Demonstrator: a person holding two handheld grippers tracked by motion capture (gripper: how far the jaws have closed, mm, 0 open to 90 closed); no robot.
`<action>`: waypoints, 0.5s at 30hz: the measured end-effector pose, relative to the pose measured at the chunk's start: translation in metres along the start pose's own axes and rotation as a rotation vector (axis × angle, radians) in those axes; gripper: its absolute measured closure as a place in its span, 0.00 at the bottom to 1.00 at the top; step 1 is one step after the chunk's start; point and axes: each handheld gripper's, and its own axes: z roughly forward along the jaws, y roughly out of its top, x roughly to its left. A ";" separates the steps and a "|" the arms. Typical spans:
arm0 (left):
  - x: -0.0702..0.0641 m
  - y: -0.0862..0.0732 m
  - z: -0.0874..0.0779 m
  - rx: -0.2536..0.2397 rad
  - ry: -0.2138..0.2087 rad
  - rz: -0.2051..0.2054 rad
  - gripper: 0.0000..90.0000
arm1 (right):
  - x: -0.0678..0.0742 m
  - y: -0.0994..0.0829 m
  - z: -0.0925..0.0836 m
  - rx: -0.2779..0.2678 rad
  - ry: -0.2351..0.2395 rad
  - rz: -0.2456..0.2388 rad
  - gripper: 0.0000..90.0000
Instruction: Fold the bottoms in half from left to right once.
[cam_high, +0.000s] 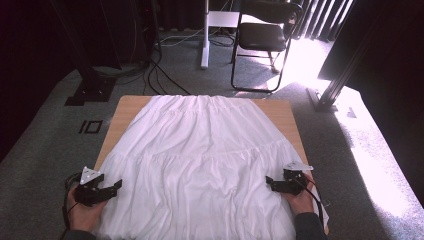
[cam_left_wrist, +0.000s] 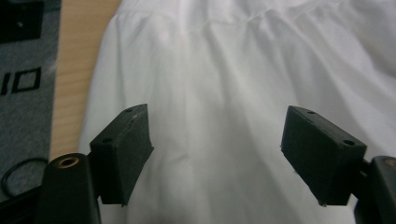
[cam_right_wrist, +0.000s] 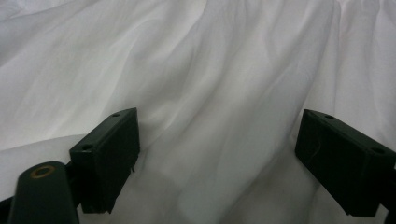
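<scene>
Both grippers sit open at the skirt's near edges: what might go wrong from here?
The white skirt is thin and gathered, so the left gripper or right gripper may pinch a single layer. Its near hem hangs over the wooden table, so an uneven pull could drag it off.

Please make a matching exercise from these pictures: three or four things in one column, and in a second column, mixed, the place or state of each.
Things:
1. white skirt
2. left gripper
3. right gripper
4. black chair

Places or states:
A. on the carpet beyond the far edge of the table
B. spread flat over the table
C. jaws open, at the skirt's right edge
D. jaws open, at the skirt's left edge

Pairs: 1-B, 2-D, 3-C, 4-A
</scene>
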 end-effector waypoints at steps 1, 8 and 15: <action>0.001 -0.001 0.000 0.002 0.011 -0.004 0.20 | 0.000 0.000 0.000 0.000 0.000 0.000 0.15; 0.014 -0.012 -0.005 0.025 0.090 -0.051 0.11 | 0.000 0.000 0.000 -0.001 0.000 0.001 0.15; 0.018 -0.027 -0.002 0.091 0.071 -0.043 0.12 | 0.000 0.000 0.000 -0.001 0.000 0.001 0.15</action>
